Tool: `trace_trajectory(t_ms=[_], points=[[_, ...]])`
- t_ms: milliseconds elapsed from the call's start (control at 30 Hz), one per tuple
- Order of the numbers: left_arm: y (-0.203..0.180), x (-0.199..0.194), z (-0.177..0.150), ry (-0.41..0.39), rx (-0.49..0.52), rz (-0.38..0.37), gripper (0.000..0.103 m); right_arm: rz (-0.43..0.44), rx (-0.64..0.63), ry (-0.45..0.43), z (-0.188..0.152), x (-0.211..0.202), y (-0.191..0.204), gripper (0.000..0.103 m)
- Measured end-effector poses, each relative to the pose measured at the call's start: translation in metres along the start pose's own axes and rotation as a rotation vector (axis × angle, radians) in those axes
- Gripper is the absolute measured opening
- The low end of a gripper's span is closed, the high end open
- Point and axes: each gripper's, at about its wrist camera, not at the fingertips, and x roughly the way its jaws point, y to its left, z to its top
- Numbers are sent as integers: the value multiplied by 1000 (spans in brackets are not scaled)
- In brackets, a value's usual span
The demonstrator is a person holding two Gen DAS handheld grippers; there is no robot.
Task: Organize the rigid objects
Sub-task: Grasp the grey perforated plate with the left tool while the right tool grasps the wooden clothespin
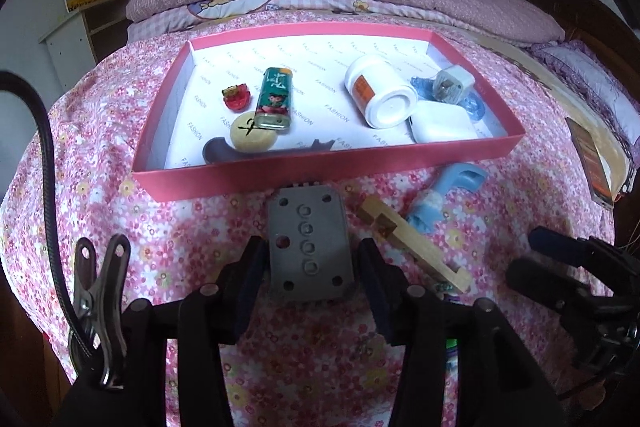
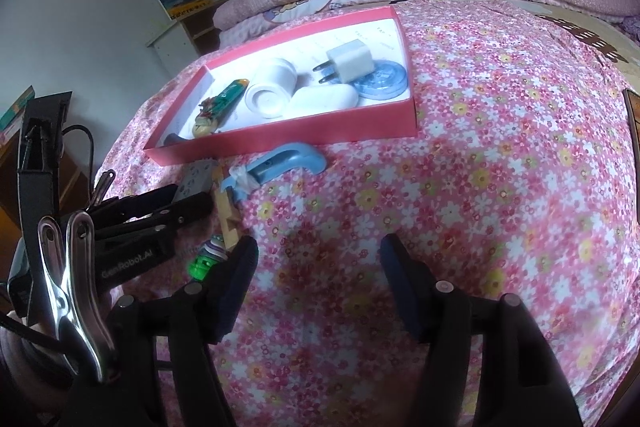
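Left gripper (image 1: 308, 267) with fingers parted around, not clamping, the grey plate (image 1: 307, 247) lying on the bed just before the pink tray (image 1: 328, 169); right gripper (image 2: 318, 279) released and empty; an off-centre closure could skid the plate away.

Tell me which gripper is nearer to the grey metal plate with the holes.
Left. The left gripper has the grey metal plate between its fingers, just before the pink box. The right gripper hovers open over bare bedspread, off to the plate's right.
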Motion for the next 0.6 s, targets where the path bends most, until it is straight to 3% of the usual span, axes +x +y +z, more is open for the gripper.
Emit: trace_trajectory(t_ms=[467, 600], points=[[31, -18, -11, -27, -58, -6, 47, -31, -26, 11, 2, 2, 7, 66], [45, -21, -20, -17, -99, -2, 47, 18, -36, 30, 5, 5, 16, 47]])
